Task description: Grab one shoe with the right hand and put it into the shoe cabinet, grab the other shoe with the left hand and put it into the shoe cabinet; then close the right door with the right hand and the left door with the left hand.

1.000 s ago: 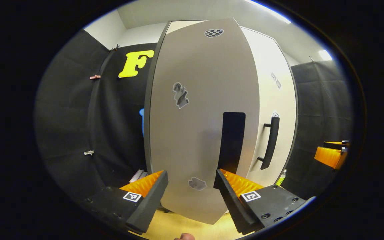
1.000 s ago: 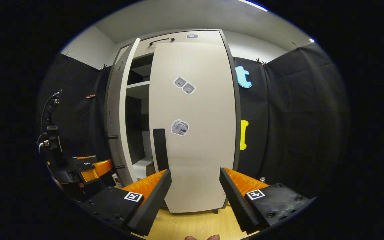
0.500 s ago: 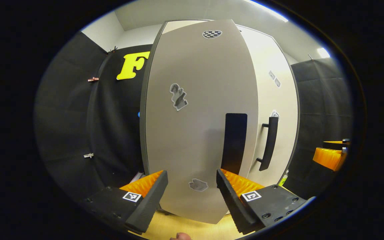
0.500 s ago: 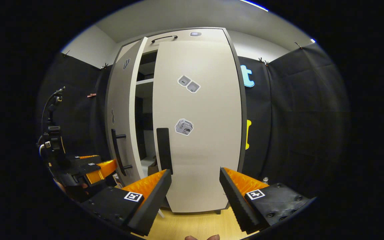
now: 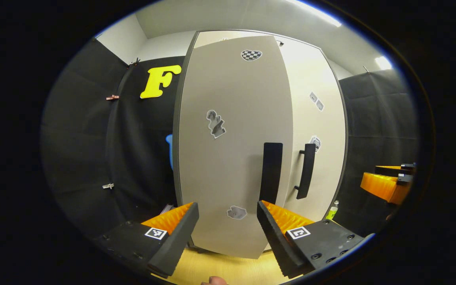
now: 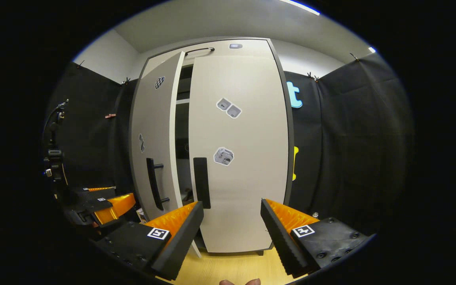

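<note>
Beige left door [image 6: 154,138] is standing ajar, its narrow gap hiding the cabinet [image 6: 232,45] interior. Left gripper [image 5: 228,221] and right gripper [image 6: 232,221] are hovering with jaws spread, holding nothing.

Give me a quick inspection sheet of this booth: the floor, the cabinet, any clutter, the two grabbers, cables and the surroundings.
Surface: pale wooden floor, bare in front of the cabinet.
Job's things: shoe cabinet; right door looks closed; left door ajar, a dark gap beside it. Shoes cannot be made out.
Clutter: small yellow-green bottle on the floor right of the cabinet.
Grippers: left gripper open, fingers apart before the left door, holding nothing; right gripper open before the right door, holding nothing.
Cables: thin cable rising from the rig at the left.
Surroundings: black cloth walls, white ceiling with strip lights.
</note>
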Motion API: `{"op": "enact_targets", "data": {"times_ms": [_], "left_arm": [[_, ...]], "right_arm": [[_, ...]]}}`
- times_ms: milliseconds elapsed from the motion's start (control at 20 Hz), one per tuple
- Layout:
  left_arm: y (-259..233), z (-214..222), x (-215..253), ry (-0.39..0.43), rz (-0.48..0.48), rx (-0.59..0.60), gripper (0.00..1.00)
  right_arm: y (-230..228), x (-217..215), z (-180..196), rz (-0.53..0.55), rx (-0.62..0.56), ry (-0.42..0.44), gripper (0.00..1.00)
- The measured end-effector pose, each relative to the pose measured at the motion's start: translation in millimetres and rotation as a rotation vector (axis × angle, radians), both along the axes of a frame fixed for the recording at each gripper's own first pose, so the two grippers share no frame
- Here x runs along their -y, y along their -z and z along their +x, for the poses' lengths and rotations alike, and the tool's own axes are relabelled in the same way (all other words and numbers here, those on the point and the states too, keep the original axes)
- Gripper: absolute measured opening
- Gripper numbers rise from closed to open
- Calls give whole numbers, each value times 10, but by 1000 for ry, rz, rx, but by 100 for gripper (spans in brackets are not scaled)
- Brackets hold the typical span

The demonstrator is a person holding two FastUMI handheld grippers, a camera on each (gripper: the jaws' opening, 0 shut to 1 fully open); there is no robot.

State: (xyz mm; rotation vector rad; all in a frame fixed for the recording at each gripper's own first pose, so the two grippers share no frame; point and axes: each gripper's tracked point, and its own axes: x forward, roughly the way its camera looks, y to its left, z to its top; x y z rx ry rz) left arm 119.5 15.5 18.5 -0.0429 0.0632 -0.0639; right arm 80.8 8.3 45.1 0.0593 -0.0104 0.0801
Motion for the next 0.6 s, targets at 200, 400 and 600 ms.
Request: {"op": "enact_targets", "data": {"times_ms": [200, 400, 600], "left_arm": [[-17, -225, -1, 6, 16, 2, 92], [-36, -426, 7, 7, 17, 4, 94], [-43, -580, 36, 7, 13, 6, 94]], "right_arm": [[-63, -20, -112, 0, 15, -1, 96], [-69, -26, -243, 0, 22, -2, 96], [-80, -27, -317, -1, 25, -2, 96]]}}
